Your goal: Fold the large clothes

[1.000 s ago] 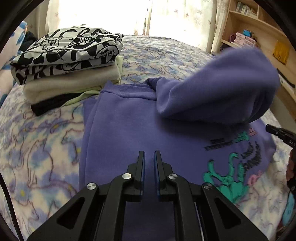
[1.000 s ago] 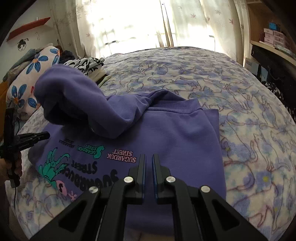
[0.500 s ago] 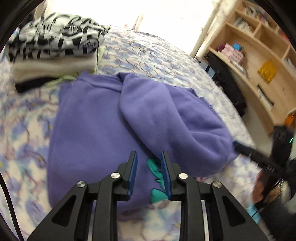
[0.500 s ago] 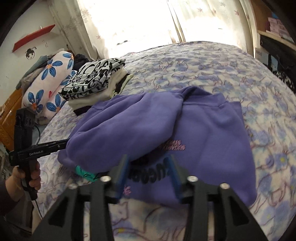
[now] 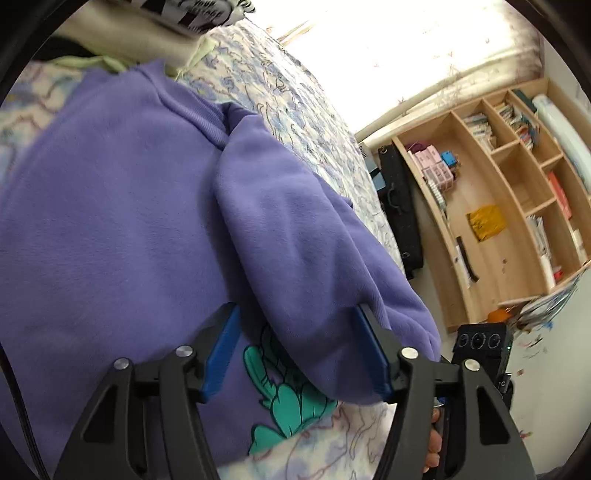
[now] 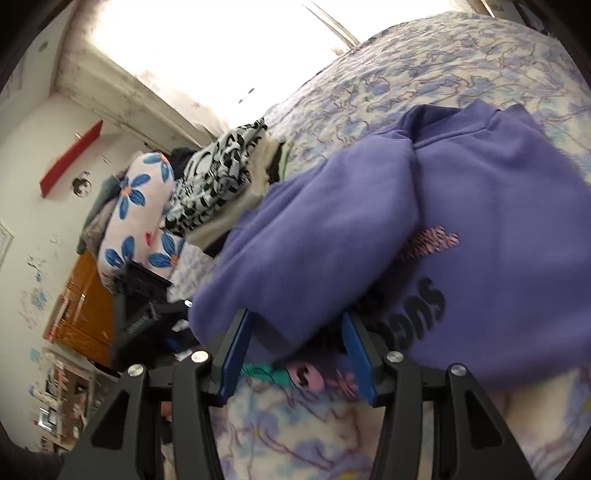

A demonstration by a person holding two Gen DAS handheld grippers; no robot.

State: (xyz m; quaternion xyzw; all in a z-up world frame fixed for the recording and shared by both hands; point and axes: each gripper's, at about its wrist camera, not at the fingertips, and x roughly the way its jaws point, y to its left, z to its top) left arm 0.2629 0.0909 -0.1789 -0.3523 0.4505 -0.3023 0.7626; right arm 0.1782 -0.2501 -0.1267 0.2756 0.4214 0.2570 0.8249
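A purple sweatshirt point(image 5: 110, 221) with a teal and pink print lies flat on the bed, one sleeve point(image 5: 295, 236) folded across its front. My left gripper point(image 5: 299, 354) is open, its jaws either side of the sleeve's cuff end at the near hem. My right gripper point(image 6: 295, 354) is open too, its jaws straddling the same folded sleeve point(image 6: 314, 236) from the other side, over the sweatshirt point(image 6: 498, 221). Neither grips the cloth. The right gripper's body shows at the lower right of the left wrist view point(image 5: 480, 343).
A stack of folded clothes point(image 6: 221, 173) with a black-and-white print on top sits on the floral bedspread point(image 6: 443, 66) beyond the sweatshirt; it also shows in the left wrist view point(image 5: 147, 22). A flowered pillow point(image 6: 140, 214) lies behind it. Wooden shelves point(image 5: 509, 177) stand beside the bed.
Both grippers have opened wide and dropped close to the sweatshirt's near hem. The sleeve, lifted a second ago, now lies folded across the front.
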